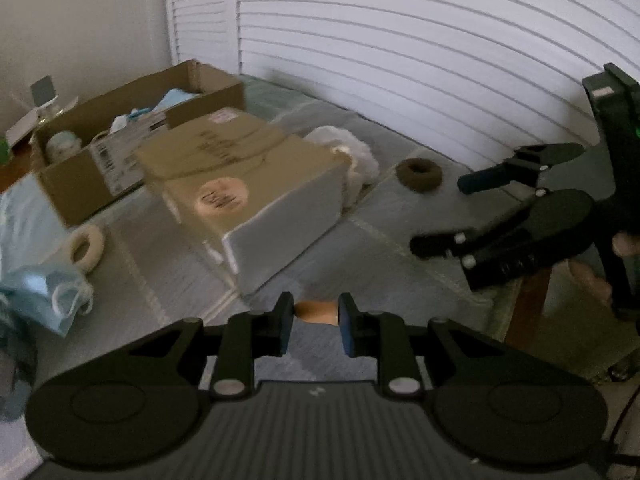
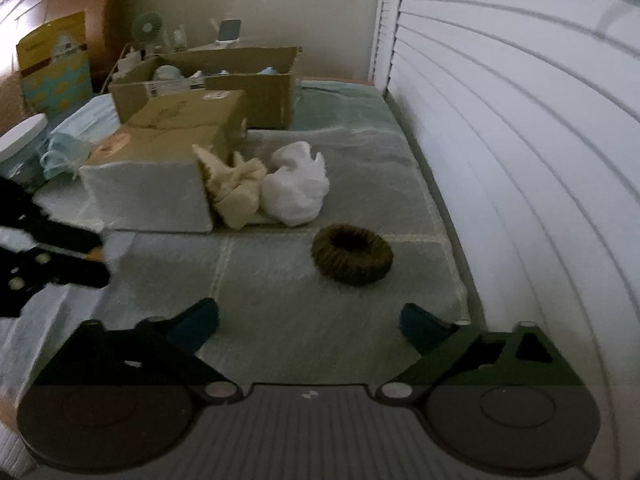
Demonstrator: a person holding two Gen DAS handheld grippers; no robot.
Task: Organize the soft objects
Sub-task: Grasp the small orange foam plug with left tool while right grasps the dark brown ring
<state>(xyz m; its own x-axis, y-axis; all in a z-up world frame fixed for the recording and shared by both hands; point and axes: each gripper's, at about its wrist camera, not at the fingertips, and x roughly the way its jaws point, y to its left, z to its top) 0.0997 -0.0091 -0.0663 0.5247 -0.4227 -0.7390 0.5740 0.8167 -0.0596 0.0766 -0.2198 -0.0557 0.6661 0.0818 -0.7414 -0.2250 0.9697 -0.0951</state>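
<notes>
A brown scrunchie [image 2: 352, 254] lies on the grey-green mat [image 2: 280, 312] just ahead of my right gripper [image 2: 308, 326], which is wide open and empty. It also shows in the left wrist view [image 1: 419, 174]. A white plastic bag [image 2: 296, 188] and a beige cloth [image 2: 236, 188] lie against a closed white-sided box [image 2: 156, 192]. A cream scrunchie [image 1: 86, 246] and blue face masks [image 1: 48, 292] lie at the left. My left gripper [image 1: 314, 328] is partly open with a small orange-tan thing between its fingertips; contact is unclear. The right gripper [image 1: 444, 212] appears open in the left view.
An open cardboard box [image 1: 120, 152] holding blue and white items stands behind the closed box [image 1: 248, 184]. A white louvred wall [image 2: 520, 160] runs along the right edge of the mat. A white-lidded jar [image 2: 20, 148] and a yellow package [image 2: 56, 64] stand at the far left.
</notes>
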